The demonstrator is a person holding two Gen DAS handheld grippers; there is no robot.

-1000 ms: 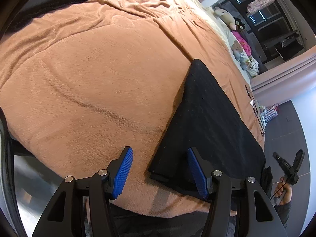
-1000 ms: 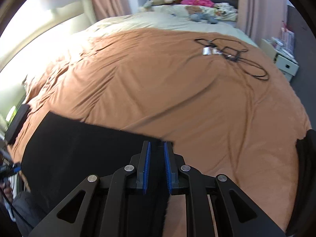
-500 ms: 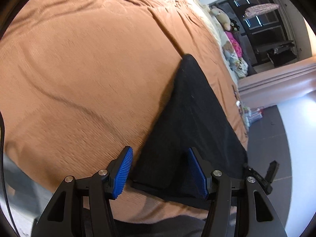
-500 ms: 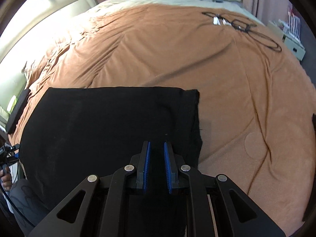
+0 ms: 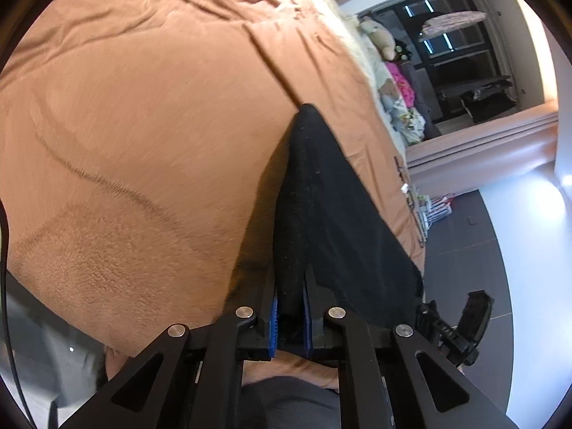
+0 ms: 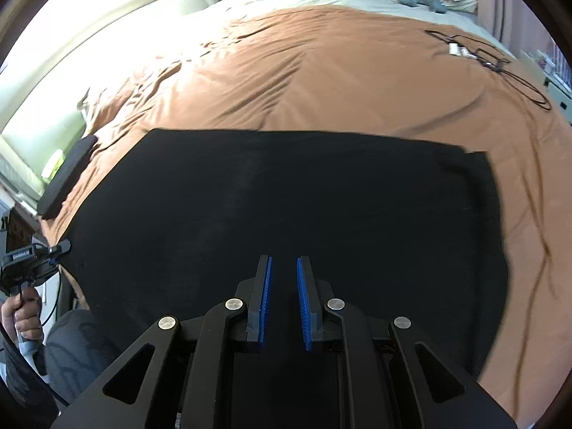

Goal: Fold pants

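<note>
Now black pants [image 6: 286, 207] on brown blanket [image 6: 321, 71] — left gripper [image 5: 289, 316] pinching their edge, right gripper [image 6: 284, 300] slightly parted above them.

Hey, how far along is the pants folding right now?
Partly done: the pants already lie as a flat black rectangle on the blanket. In hand: the left hand-held gripper is shut on their near edge; the right hand-held gripper sits slightly parted above them. Left: at least one more fold.

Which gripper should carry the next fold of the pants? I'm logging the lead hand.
Left, probably. The left gripper is shut on the black pants' near edge, lifting it off the brown blanket. The right gripper hovers over the flat cloth, jaws slightly apart, apparently gripping nothing.
</note>
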